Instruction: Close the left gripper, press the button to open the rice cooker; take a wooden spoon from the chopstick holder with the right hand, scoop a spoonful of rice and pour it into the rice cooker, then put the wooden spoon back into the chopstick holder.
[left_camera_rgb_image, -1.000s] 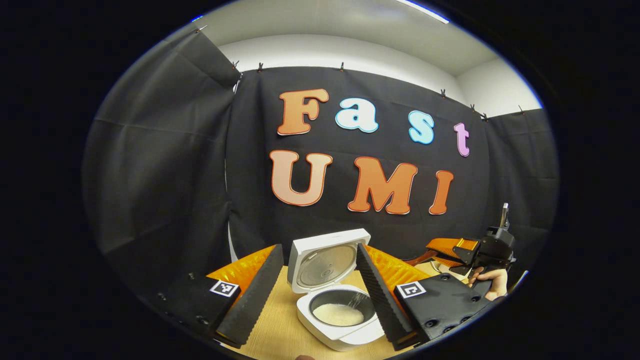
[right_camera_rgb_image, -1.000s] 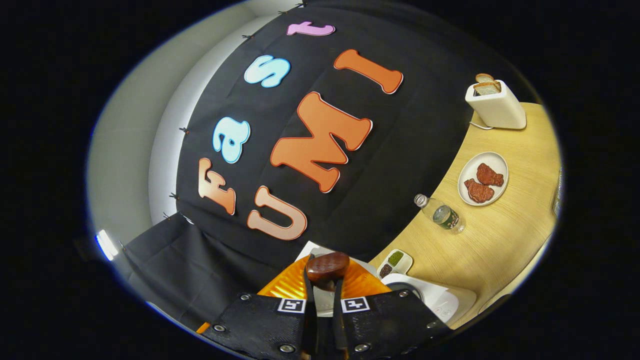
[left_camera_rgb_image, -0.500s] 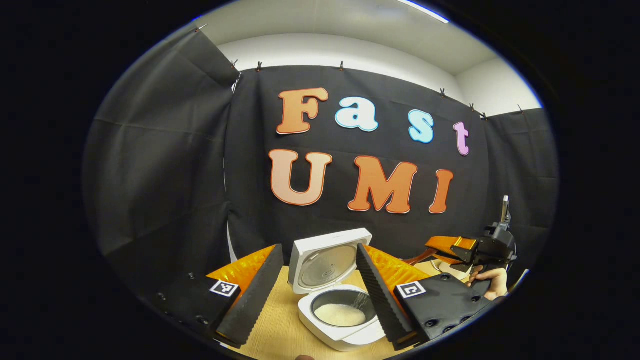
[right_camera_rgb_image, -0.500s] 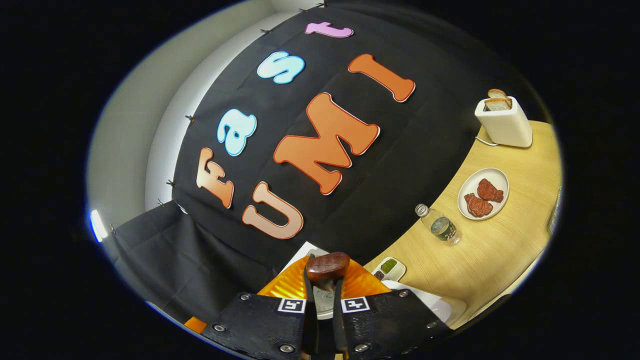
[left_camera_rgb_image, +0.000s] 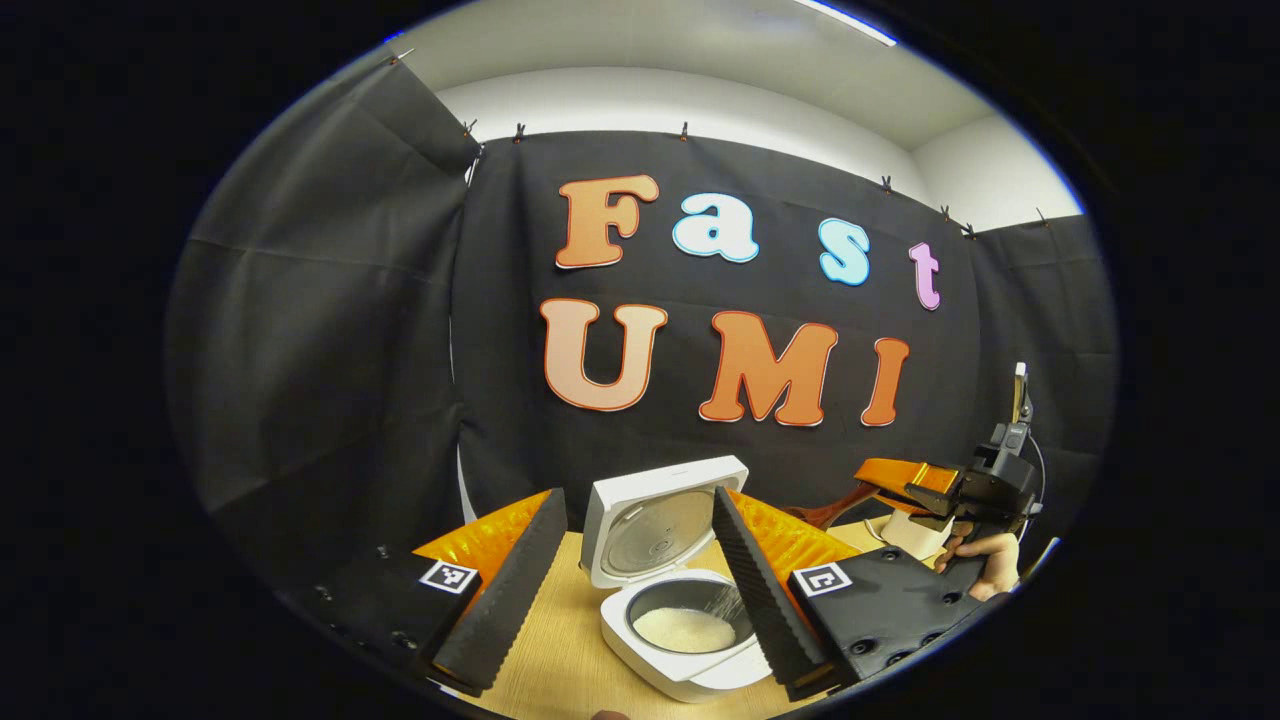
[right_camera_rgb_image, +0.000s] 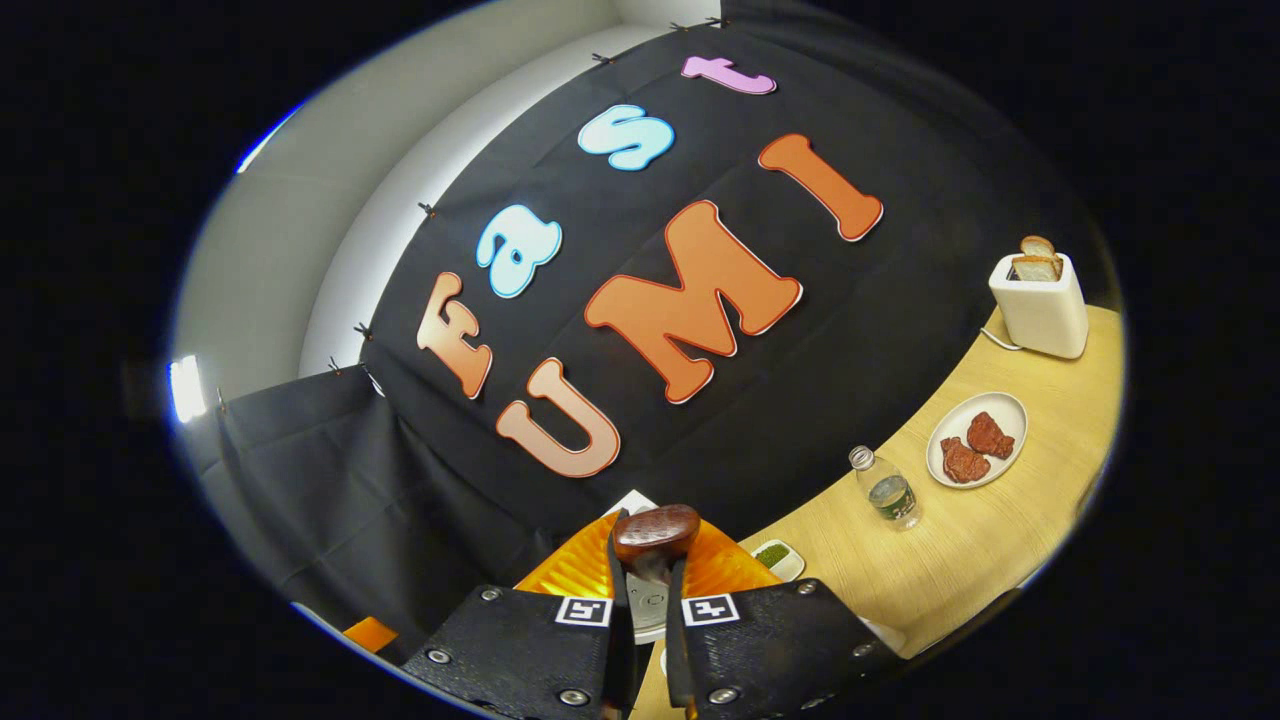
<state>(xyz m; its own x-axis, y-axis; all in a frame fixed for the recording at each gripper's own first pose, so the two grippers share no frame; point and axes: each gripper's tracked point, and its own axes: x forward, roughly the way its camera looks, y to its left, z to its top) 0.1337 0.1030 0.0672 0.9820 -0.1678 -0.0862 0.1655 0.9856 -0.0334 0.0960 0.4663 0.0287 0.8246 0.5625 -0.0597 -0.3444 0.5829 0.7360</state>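
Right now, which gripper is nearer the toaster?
Right. The right gripper, shut on the wooden spoon, has the toaster ahead across the table; the left gripper frames the open rice cooker.

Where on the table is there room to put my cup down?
Bare wooden tabletop lies in front of the clear water bottle and the white plate of brown meat, and between that plate and the white toaster. It is crowded near the open white rice cooker and small white seasoning dish.
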